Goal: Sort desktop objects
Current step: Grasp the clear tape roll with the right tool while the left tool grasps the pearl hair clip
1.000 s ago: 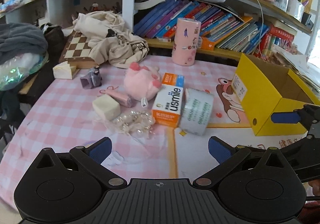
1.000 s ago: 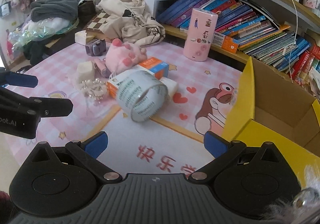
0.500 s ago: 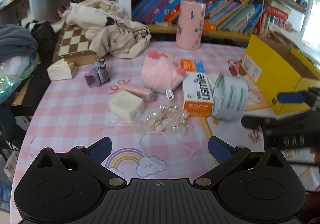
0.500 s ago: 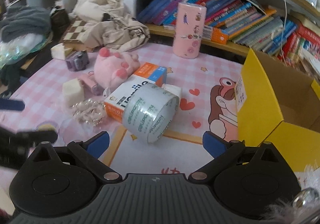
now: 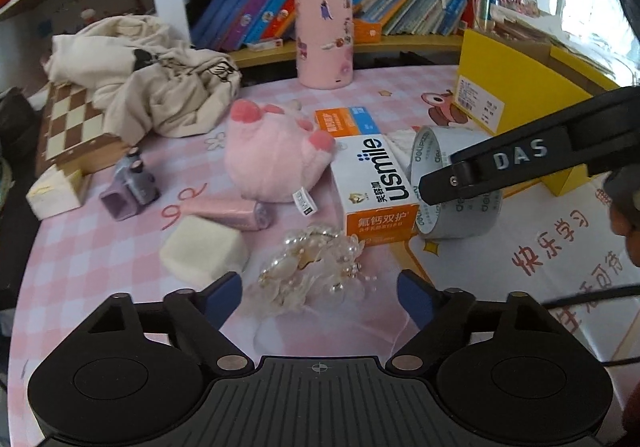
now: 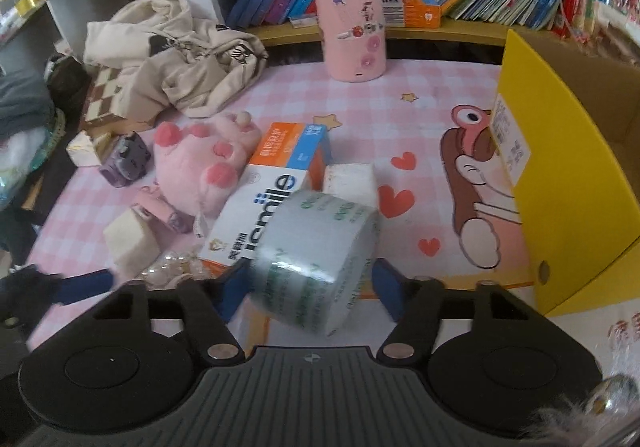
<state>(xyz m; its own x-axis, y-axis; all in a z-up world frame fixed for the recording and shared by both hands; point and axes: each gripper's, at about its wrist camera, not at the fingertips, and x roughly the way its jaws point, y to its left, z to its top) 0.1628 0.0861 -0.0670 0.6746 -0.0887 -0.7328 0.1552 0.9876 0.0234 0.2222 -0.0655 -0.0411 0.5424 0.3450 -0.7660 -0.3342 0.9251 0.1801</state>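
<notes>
The right gripper [image 6: 310, 287] is seen low in its own view, with its blue fingers [image 6: 386, 287] spread wide on both sides of the tape roll [image 6: 316, 259]. The roll sits between the fingers, but whether the pads are touching it cannot be told, as it looks blurred. The roll is on the pink checked table [image 6: 420, 87], touching the white and orange toothpaste box [image 6: 272, 203] at 11 o'clock from it. The pink plush toy [image 6: 200, 163] is found at 10 o'clock from the roll, and the yellow box [image 6: 560, 175] is seen at 3 o'clock.

In the left view, the left gripper [image 5: 320, 297] is held wide open with nothing gripped. A bunch of pearl beads [image 5: 316, 267] is seen between its fingers [image 5: 222, 297], just ahead. A pale sponge block [image 5: 204, 247] lies at 10 o'clock from the beads. The tall pink can [image 5: 324, 35] is stood at 12 o'clock, near the bookshelf [image 5: 400, 7].
</notes>
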